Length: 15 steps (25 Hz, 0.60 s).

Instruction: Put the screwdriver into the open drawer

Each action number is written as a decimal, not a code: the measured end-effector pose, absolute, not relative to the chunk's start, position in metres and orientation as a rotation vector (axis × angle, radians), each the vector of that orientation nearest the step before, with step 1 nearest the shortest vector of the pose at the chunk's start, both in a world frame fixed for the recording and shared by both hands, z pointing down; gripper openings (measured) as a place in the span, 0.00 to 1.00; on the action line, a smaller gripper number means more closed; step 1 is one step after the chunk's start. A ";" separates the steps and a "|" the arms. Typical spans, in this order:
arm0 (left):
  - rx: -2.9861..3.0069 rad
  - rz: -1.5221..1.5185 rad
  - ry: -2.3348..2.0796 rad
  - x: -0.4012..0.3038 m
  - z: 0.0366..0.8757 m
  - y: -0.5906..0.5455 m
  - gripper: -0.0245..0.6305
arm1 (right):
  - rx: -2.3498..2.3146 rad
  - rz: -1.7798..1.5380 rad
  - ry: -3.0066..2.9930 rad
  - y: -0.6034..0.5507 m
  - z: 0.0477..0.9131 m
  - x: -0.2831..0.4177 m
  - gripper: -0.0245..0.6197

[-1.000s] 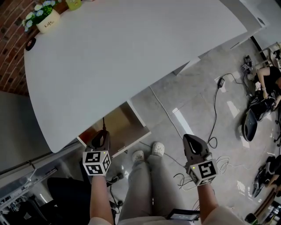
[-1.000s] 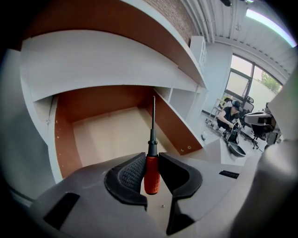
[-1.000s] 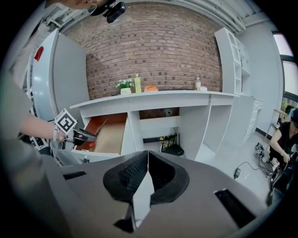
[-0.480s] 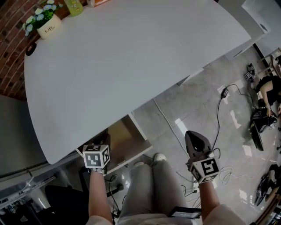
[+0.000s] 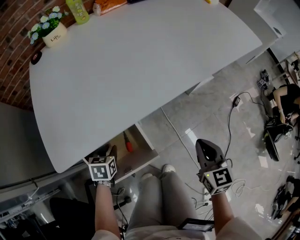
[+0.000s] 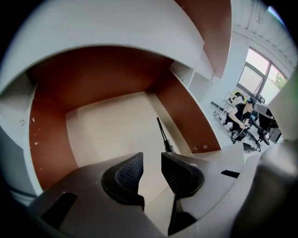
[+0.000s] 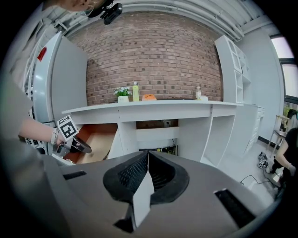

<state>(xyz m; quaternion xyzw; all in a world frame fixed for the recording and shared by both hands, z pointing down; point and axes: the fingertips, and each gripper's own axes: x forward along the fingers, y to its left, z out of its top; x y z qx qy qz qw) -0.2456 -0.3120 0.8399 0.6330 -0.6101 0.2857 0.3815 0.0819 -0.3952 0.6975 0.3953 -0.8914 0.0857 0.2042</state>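
Observation:
The screwdriver (image 5: 127,142) lies loose in the open drawer (image 5: 140,158) under the white desk, its orange handle showing. In the left gripper view its dark shaft (image 6: 163,133) rests on the drawer's pale floor (image 6: 102,125), the handle hidden behind one finger. My left gripper (image 5: 111,151) hangs over the drawer's front; its jaws are opening with nothing between them (image 6: 152,169). My right gripper (image 5: 206,148) is held over the floor to the right, away from the drawer, its jaws shut and empty (image 7: 148,158). From the right gripper view the left gripper (image 7: 77,145) is at the drawer (image 7: 95,135).
The white desk top (image 5: 140,61) overhangs the drawer and carries a flower pot (image 5: 50,33) and a green bottle (image 5: 78,9) at its far edge. Cables (image 5: 229,117) run over the tiled floor. My own legs (image 5: 159,197) stand just behind the drawer. A seated person (image 5: 286,89) is far right.
The screwdriver has left my left gripper and now lies in the drawer with its orange handle in sight. The left jaws have opened. The right gripper shifted a little.

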 end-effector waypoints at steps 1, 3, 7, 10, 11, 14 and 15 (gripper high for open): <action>1.614 0.727 -1.553 -0.242 0.832 -0.308 0.23 | 1.105 0.231 -2.496 -0.395 0.686 0.083 0.07; 1.610 0.717 -1.547 -0.234 0.813 -0.300 0.21 | 1.109 0.223 -2.503 -0.392 0.663 0.086 0.07; 1.615 0.697 -1.550 -0.227 0.773 -0.289 0.18 | 1.111 0.208 -2.517 -0.388 0.617 0.085 0.07; 1.629 0.669 -1.563 -0.222 0.739 -0.286 0.11 | 1.107 0.188 -2.536 -0.383 0.581 0.082 0.07; 1.635 0.658 -1.566 -0.221 0.728 -0.285 0.10 | 1.109 0.181 -2.539 -0.381 0.570 0.082 0.07; 1.651 0.637 -1.556 -0.213 0.698 -0.281 0.06 | 1.136 0.199 -2.534 -0.376 0.543 0.086 0.07; 1.657 0.633 -1.551 -0.210 0.688 -0.279 0.06 | 1.147 0.212 -2.537 -0.374 0.534 0.087 0.07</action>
